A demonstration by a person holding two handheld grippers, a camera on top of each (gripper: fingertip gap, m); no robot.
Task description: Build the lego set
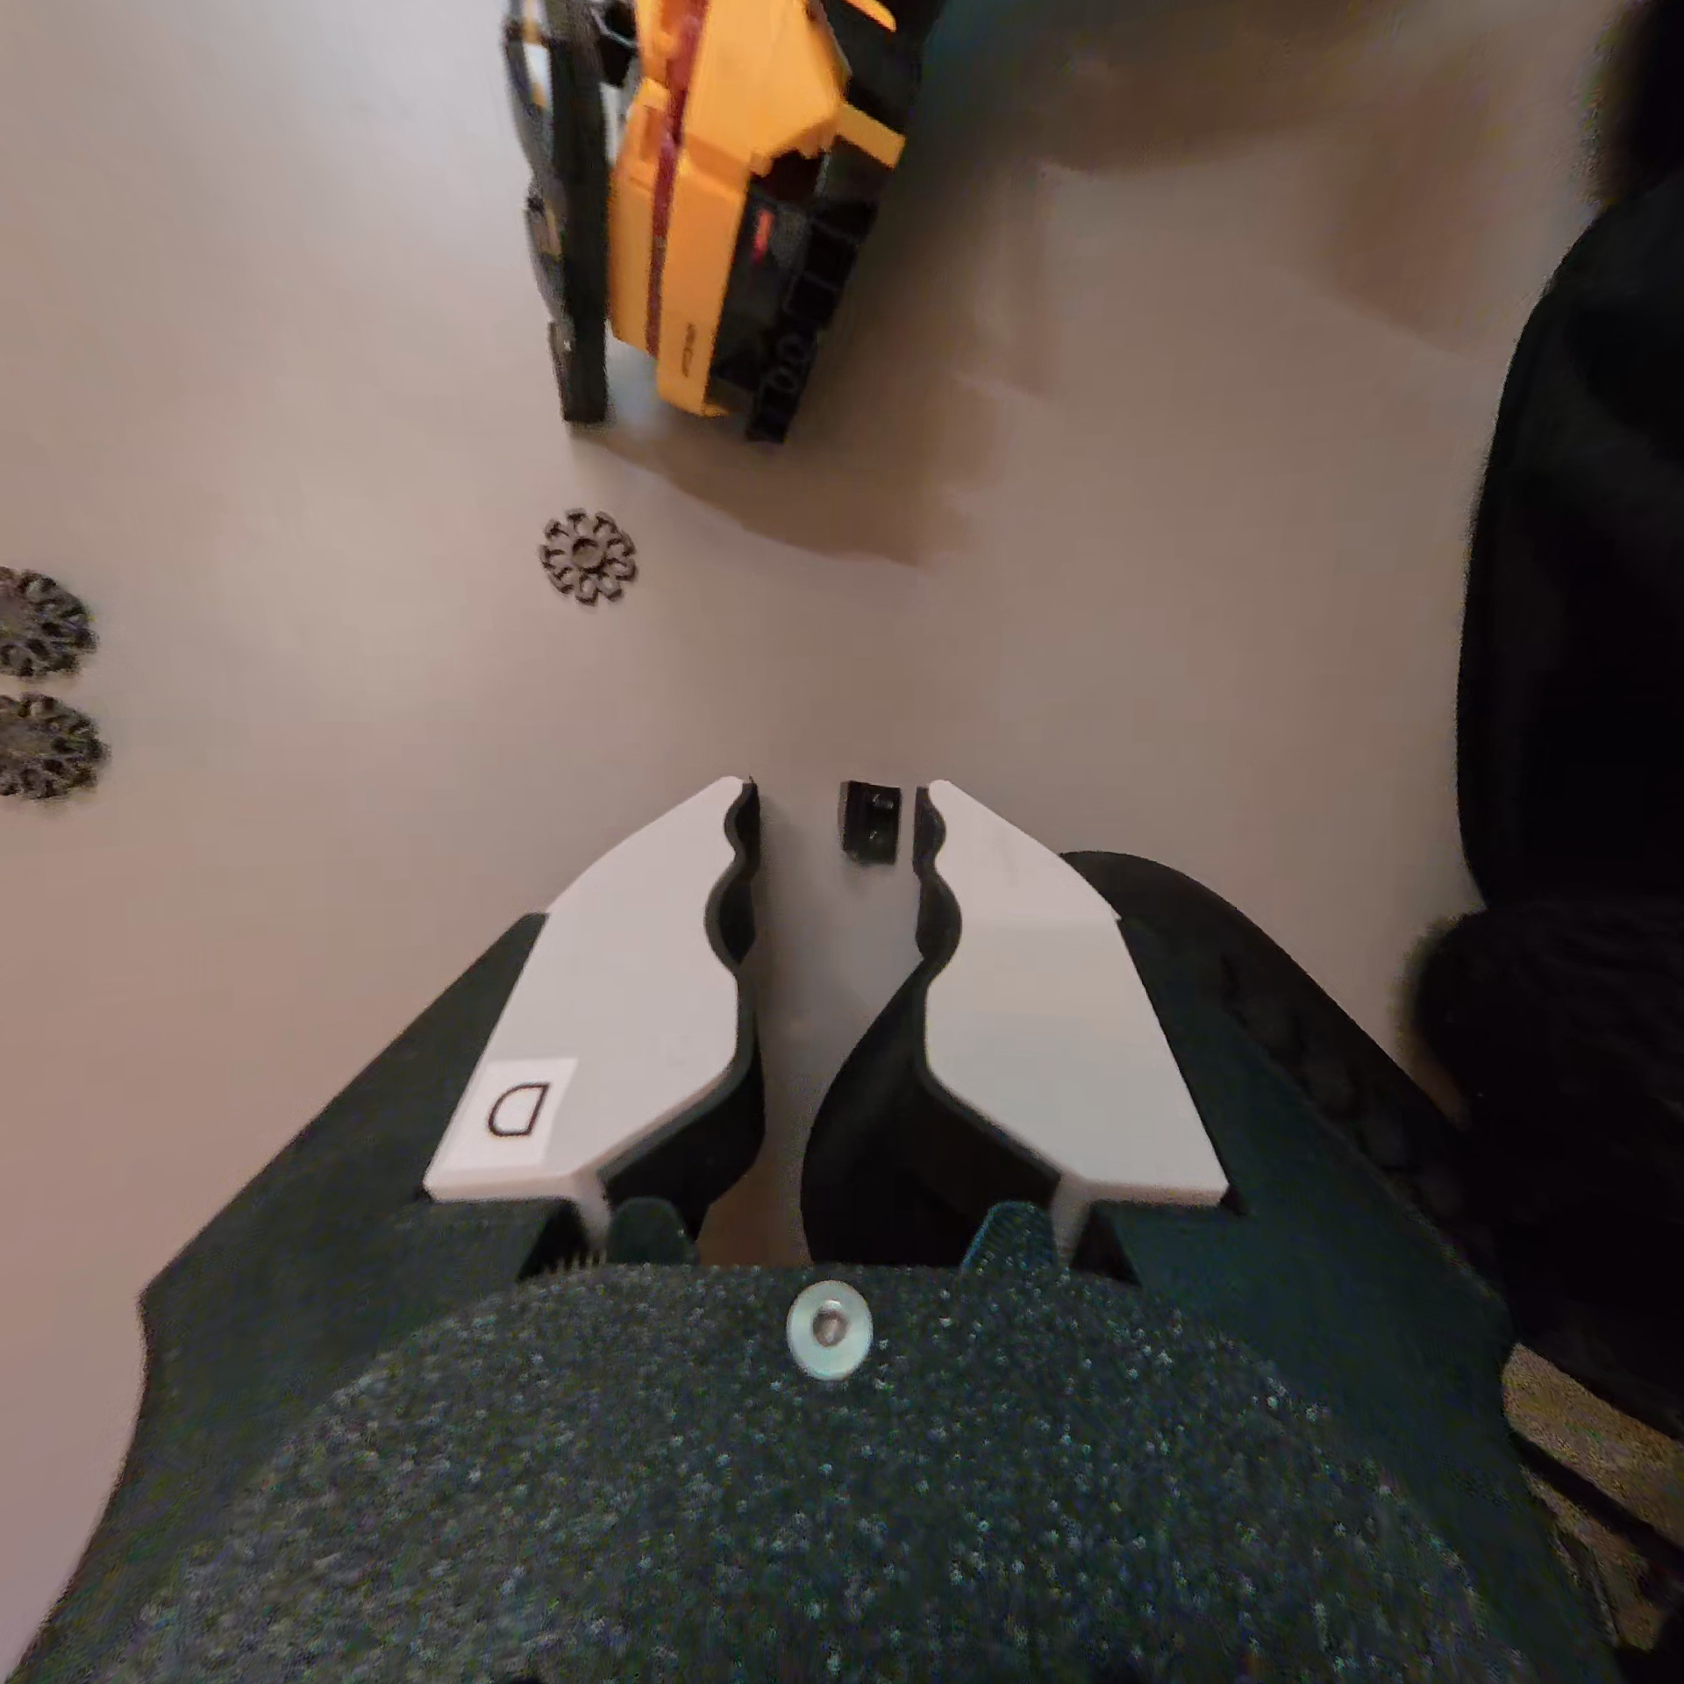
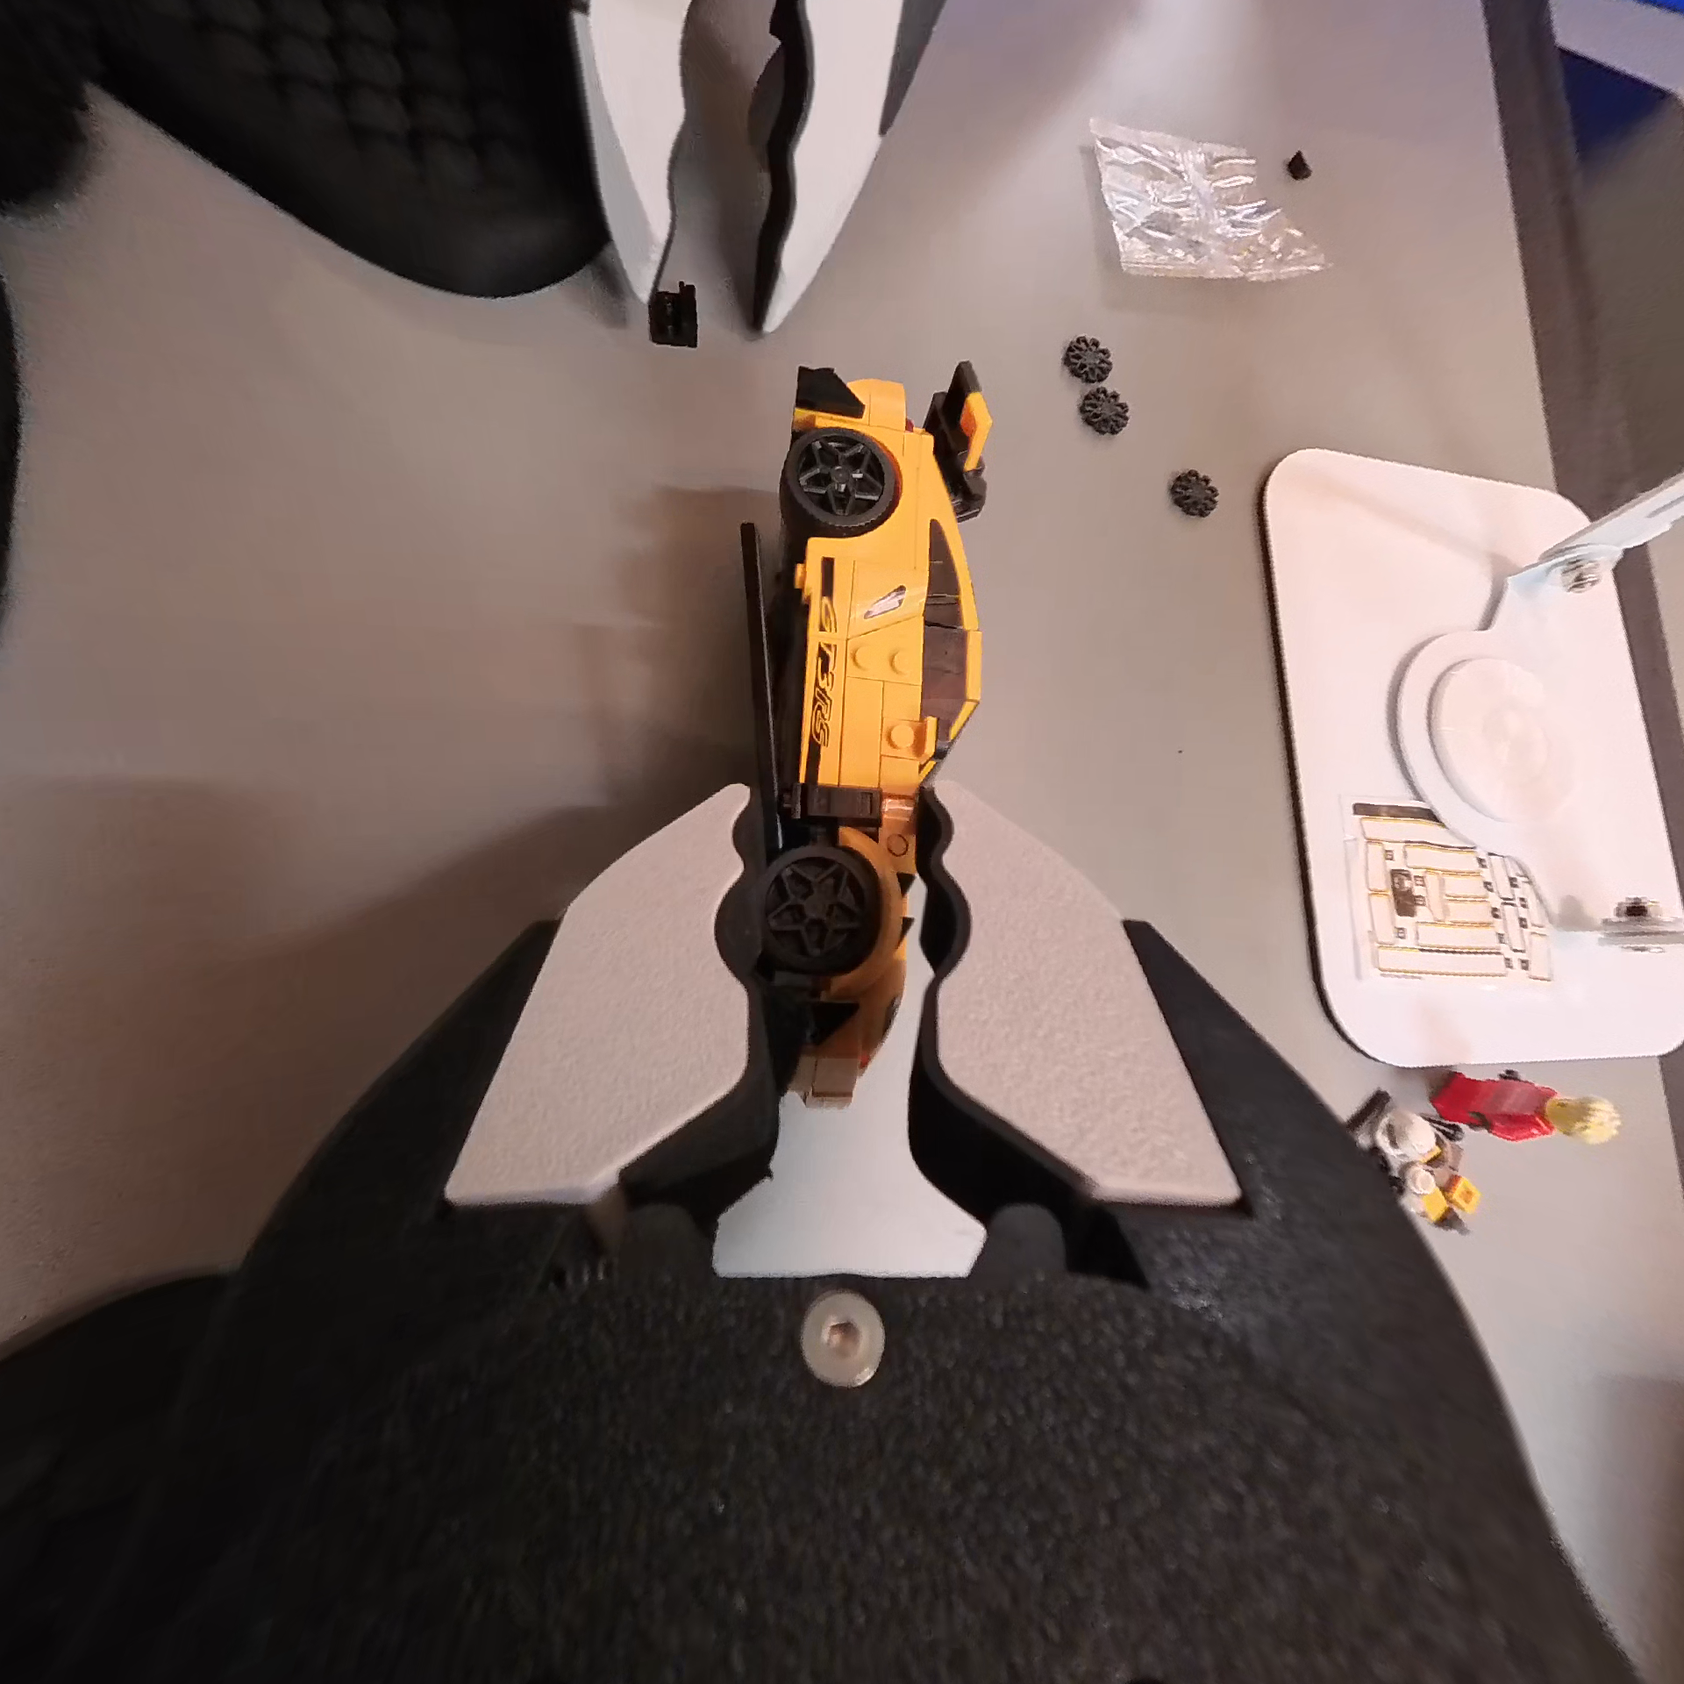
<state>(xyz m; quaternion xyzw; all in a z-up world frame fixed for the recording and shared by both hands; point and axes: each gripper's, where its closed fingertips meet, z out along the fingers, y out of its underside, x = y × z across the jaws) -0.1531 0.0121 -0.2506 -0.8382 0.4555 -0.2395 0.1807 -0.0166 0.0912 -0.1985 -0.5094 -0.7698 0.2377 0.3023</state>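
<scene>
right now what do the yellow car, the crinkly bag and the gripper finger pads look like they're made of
Yellow car: hard moulded plastic, smooth and slightly glossy, with visible studs and seams between bricks.
Crinkly bag: thin clear plastic film, going by its creases and bright glints.
Right gripper finger pads: matte black with a wavy profile, probably rubber or soft printed plastic; the look leaves that open.

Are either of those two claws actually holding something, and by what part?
The right claw grips the yellow Lego car at one end, around a wheel. The left claw is open, holding nothing; a small black piece sits between its tips.
</scene>
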